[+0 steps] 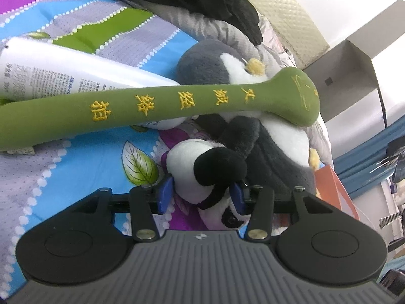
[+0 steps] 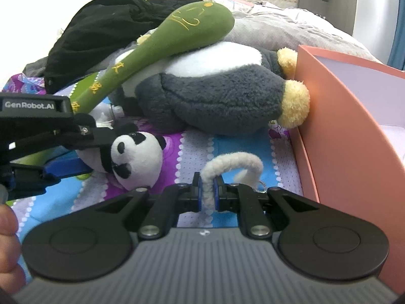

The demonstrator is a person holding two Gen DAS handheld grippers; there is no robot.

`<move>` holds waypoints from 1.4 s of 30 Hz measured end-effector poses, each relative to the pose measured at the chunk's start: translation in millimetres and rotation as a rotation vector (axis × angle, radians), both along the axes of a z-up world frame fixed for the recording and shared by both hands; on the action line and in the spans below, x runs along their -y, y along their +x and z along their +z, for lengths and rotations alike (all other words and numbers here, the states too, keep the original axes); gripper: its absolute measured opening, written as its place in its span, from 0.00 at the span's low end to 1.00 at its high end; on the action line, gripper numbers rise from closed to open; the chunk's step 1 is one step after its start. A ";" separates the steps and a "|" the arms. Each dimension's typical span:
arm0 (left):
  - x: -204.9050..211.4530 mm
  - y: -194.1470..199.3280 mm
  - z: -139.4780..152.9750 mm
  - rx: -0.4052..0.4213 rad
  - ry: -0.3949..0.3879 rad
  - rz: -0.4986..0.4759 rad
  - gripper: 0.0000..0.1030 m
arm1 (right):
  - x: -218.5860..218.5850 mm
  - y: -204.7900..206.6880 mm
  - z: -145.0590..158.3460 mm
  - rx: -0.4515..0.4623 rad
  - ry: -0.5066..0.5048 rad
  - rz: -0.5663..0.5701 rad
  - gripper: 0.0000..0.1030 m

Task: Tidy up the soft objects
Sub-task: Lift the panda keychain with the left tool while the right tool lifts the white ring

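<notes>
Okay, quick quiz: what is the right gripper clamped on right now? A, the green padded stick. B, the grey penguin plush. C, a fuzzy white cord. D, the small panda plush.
C: in the right wrist view, the right gripper is shut on the fuzzy white cord, which arches up from between its pads, while the small panda plush sits in the left gripper.

Both grippers, left gripper (image 1: 201, 195) and right gripper (image 2: 208, 190), share black linkage arms, brass-coloured pivot screws, blue pads and ribbed grey housings (one side reads "GenRobot.AI").
</notes>
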State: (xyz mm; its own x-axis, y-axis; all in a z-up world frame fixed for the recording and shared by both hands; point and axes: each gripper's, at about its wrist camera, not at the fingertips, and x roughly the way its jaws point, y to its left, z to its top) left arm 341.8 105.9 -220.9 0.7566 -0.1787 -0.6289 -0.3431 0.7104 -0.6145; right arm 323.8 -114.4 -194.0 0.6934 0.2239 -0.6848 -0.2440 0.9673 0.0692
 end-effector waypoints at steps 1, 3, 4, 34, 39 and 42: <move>0.5 -2.5 3.4 0.000 0.007 -0.004 0.51 | 0.4 -2.1 3.2 0.000 0.003 0.002 0.12; 2.5 -8.0 10.6 0.003 0.025 -0.013 0.51 | 0.3 -6.9 9.7 0.006 0.001 0.010 0.12; 4.1 -11.6 14.4 0.005 0.037 -0.019 0.51 | 0.6 -10.1 13.3 0.006 0.004 0.014 0.12; 44.7 -149.4 77.0 -0.052 0.315 -0.168 0.52 | 25.3 -130.8 66.1 -0.033 0.038 0.097 0.12; 46.3 -163.7 83.5 -0.049 0.336 -0.181 0.52 | 29.0 -141.0 73.8 -0.031 0.050 0.103 0.12; 50.4 -167.4 93.8 -0.030 0.347 -0.199 0.52 | 30.8 -143.5 81.6 -0.016 0.069 0.107 0.12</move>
State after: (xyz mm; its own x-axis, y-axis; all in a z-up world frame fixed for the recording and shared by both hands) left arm 174.4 55.5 -127.0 0.7092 -0.0928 -0.6989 -0.1922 0.9283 -0.3183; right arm 180.3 -145.2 -112.4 0.6523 0.3427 -0.6761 -0.3438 0.9287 0.1390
